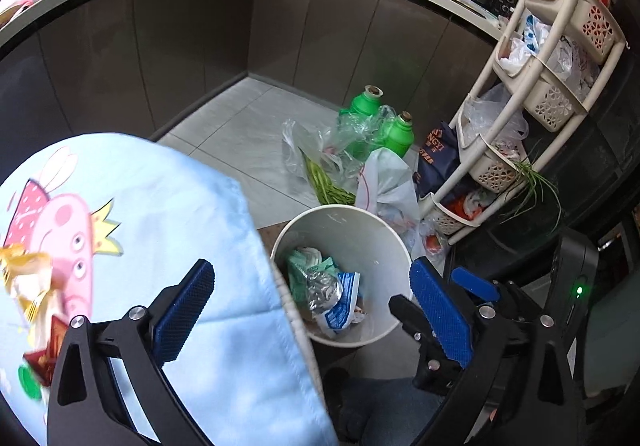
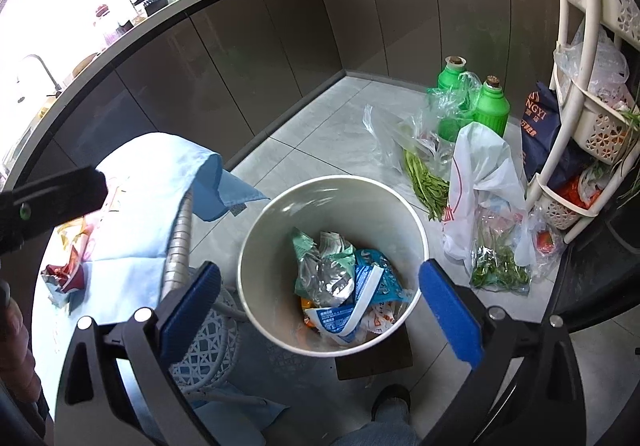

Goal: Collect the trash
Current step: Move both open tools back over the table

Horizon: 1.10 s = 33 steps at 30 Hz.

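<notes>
A white round bin stands on the floor beside a table covered by a light blue cartoon cloth. Crumpled snack wrappers lie in the bin. More wrappers lie on the cloth: a yellow and red one at the left, seen as a red and silver one in the right wrist view. My left gripper is open and empty, over the table edge and the bin. My right gripper is open and empty above the bin; it shows in the left wrist view.
Two green bottles, plastic bags with greens and a navy bag lie on the tiled floor behind the bin. A beige basket rack stands at the right. Brown cabinets with a cluttered counter run behind. A shoe shows below.
</notes>
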Each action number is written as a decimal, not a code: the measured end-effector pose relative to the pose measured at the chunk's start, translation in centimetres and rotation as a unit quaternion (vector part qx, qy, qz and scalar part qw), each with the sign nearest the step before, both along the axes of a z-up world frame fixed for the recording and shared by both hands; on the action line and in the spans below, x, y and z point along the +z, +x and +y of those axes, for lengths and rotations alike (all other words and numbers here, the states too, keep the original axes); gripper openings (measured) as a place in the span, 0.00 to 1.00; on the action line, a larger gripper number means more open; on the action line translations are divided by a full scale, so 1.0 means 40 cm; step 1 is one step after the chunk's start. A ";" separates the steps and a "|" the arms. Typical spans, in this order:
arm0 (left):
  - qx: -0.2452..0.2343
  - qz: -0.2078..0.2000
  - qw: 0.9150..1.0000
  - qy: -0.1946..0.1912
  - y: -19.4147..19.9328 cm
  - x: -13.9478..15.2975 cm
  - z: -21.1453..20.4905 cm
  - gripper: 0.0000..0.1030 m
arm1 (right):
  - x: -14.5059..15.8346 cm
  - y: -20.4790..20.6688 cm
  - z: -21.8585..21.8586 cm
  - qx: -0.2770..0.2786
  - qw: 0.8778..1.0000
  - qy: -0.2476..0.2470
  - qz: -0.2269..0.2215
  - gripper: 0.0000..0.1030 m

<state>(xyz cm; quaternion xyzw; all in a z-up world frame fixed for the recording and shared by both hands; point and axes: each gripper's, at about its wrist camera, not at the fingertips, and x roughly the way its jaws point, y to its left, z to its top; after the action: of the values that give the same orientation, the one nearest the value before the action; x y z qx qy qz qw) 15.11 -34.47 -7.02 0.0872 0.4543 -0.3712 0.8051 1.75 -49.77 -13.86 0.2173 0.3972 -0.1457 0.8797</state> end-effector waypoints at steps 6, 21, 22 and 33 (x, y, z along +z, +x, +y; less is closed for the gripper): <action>0.037 0.005 0.999 -0.024 -0.034 0.050 0.097 0.92 | 0.068 -0.020 0.037 0.008 1.000 -0.010 -0.012 0.97; 0.198 -0.003 0.980 -0.020 -0.105 0.131 0.511 0.92 | 0.246 -0.039 0.209 0.080 0.994 -0.032 -0.064 0.97; 0.207 -0.004 0.978 -0.016 -0.108 0.132 0.532 0.92 | 0.252 -0.033 0.229 0.090 0.993 -0.033 -0.064 0.97; 0.273 0.002 0.962 0.004 -0.130 0.093 0.762 0.92 | 0.260 0.043 0.449 0.202 0.978 -0.022 -0.054 0.97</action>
<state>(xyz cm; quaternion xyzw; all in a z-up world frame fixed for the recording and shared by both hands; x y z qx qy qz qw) 9.93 -4.00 -3.30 -0.0379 0.4640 -0.1355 0.8746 3.46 -31.80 -3.46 0.1206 0.3812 0.0378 0.9158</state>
